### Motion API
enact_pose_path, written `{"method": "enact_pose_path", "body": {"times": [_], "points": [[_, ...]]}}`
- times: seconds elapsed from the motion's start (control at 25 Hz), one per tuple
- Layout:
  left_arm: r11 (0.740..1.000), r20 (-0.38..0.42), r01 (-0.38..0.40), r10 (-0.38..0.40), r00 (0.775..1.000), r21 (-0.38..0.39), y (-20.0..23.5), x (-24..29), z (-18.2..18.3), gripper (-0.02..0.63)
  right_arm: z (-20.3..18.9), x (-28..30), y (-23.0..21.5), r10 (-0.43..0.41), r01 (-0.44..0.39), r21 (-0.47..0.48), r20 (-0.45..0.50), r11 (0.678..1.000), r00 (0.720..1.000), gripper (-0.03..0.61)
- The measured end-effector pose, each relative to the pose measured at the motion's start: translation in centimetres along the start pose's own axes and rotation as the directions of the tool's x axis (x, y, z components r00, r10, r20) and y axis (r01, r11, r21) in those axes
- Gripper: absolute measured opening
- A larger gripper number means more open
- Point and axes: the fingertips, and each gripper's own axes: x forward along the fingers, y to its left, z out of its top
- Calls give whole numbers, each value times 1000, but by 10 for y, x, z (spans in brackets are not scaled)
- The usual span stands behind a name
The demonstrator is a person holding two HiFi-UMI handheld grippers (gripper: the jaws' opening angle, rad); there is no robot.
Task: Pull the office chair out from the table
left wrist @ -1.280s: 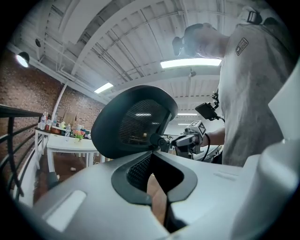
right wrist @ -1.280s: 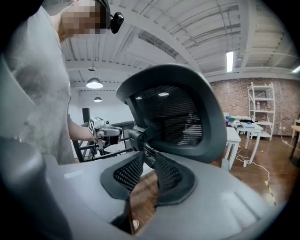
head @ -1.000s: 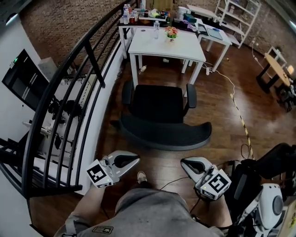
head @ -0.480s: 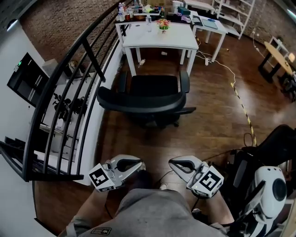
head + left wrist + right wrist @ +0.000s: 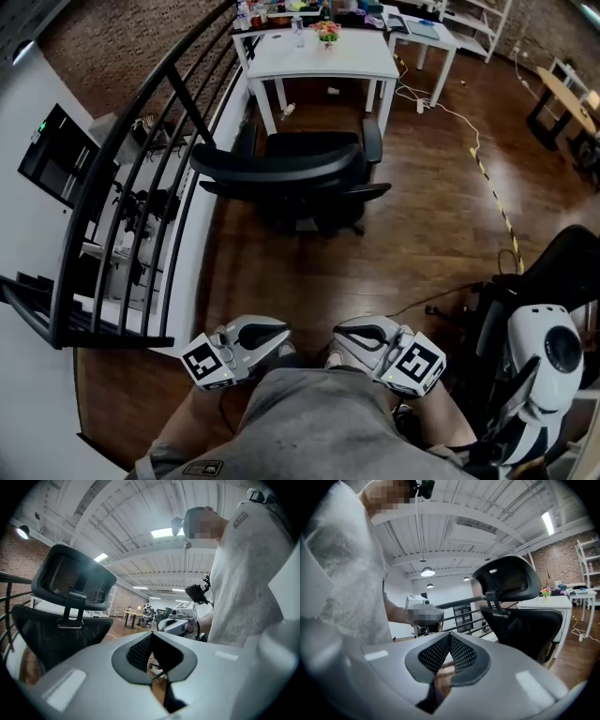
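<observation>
The black office chair (image 5: 305,173) stands on the wood floor a little in front of the white table (image 5: 323,56), its curved backrest (image 5: 272,169) turned toward me. It sits well beyond both grippers. My left gripper (image 5: 281,333) and right gripper (image 5: 339,333) hang close to my body, side by side, both shut with nothing between the jaws. The chair's backrest and headrest (image 5: 70,581) fill the left of the left gripper view, beyond the closed left gripper (image 5: 151,637). Past the closed right gripper (image 5: 449,638), the right gripper view has the chair (image 5: 520,606) on its right.
A black stair railing (image 5: 141,150) runs along the left, close beside the chair. A white-and-black machine (image 5: 539,370) stands at the right, next to my right leg. A cable (image 5: 492,202) trails over the floor right of the table. More tables and shelves (image 5: 562,112) line the back.
Both grippers have drawn back toward my body and closer together. The chair now lies farther from them, and its backrest has swung round to the left.
</observation>
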Motion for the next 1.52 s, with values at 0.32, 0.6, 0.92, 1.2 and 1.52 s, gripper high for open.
{"method": "enact_pose_path", "body": {"times": [0.32,0.6,0.92,1.2,1.52], "points": [[998,6,60,-60,998,7,0,-24,9,0,-2,26,34,2,-1,35,-28,999,1000,6],[994,-20,108,-109,994,-26,-12,-41,-6,0,-6,43,44,-19,21,47,-33,999,999,6],[991,-17,133,-134,991,-27,-11,-47,-8,0,-5,60,51,-1,2,36,-38,999,999,6],[988,-37,155,-156,987,-27,-13,-45,-10,0,1,56,50,-16,17,31,-28,999,999,6],[988,-34,151,-152,988,-23,-6,-47,-9,0,5,62,48,-7,7,12,-34,1000,999,6]]}}
